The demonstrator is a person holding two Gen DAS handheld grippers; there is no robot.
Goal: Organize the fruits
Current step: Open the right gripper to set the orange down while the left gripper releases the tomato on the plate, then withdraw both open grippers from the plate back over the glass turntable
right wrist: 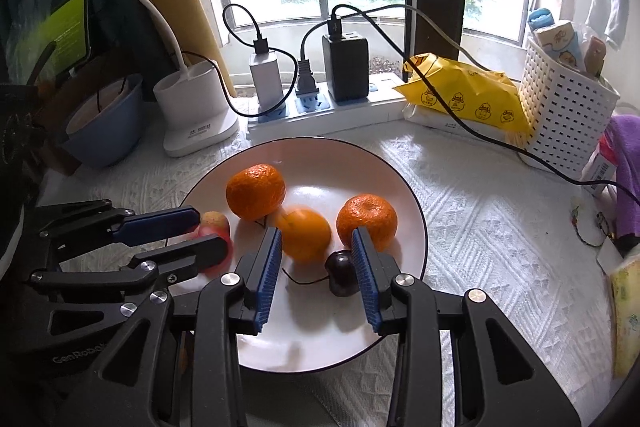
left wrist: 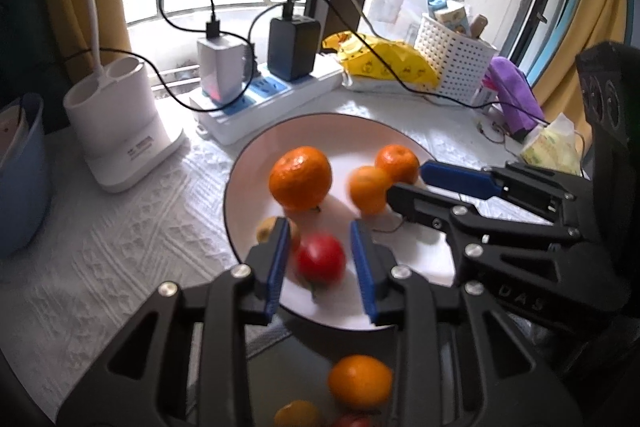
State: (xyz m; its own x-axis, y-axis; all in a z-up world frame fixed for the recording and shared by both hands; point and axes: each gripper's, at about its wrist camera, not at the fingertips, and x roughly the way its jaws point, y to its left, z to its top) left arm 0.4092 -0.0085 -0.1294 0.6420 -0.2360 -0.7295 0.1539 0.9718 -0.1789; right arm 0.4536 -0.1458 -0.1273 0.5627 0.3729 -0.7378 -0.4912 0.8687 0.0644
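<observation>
A white plate [left wrist: 320, 131] [right wrist: 320, 327] on the white cloth holds a large tangerine [left wrist: 300, 177] [right wrist: 256, 191], a second tangerine [left wrist: 398, 161] [right wrist: 367, 217], a blurred orange [left wrist: 368, 189] [right wrist: 306, 235], a small yellow-red fruit [left wrist: 265, 229] [right wrist: 215, 221] and a dark fruit [right wrist: 340, 275]. My left gripper [left wrist: 319, 227] [right wrist: 210, 229] is open over the plate's near-left rim. A blurred red fruit [left wrist: 320, 259] lies between its pads, with thin gaps on both sides. My right gripper [right wrist: 317, 231] [left wrist: 406, 181] is open, with the blurred orange just past its tips and the dark fruit beside its right pad.
Behind the plate stand a power strip [right wrist: 320, 115] with chargers and cables, a white lamp base [left wrist: 116, 131], a blue bowl [right wrist: 104, 123], a yellow bag [right wrist: 464, 95] and a white basket [right wrist: 568, 111]. More fruit [left wrist: 360, 381] lies on a dark surface under my left gripper.
</observation>
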